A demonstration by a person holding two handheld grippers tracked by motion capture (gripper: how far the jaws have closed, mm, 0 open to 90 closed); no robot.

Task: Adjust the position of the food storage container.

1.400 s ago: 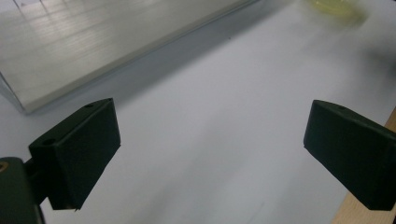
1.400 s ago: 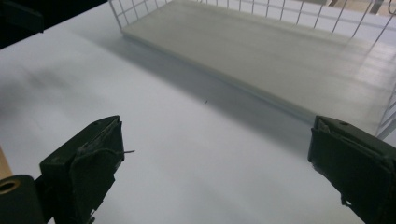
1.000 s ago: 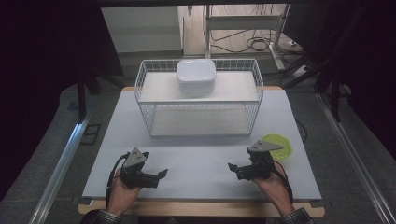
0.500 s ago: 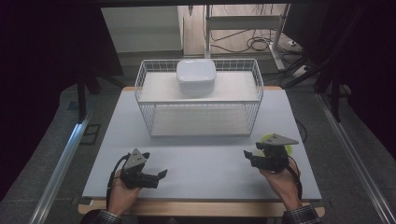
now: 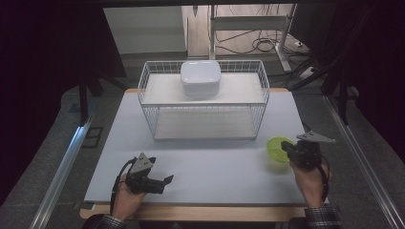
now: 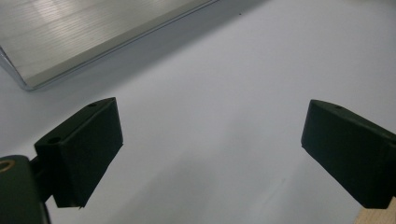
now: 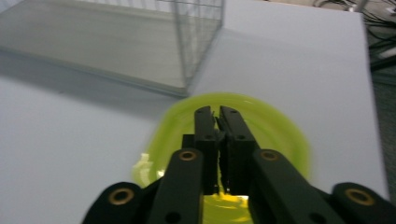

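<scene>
Covering most of the scene, white table (image 5: 200,167) with a wire basket (image 5: 205,107) at its far middle, white lidded box (image 5: 200,78) sitting on the basket's upper shelf. Green bowl (image 5: 279,149) on the table near the basket's right front corner. Right gripper (image 7: 215,122) jaws just been closing, now clenched on the bowl's near rim; bowl wall pinched between them. Left gripper (image 6: 210,154) released, jaws wide, low over bare table at front left.
</scene>
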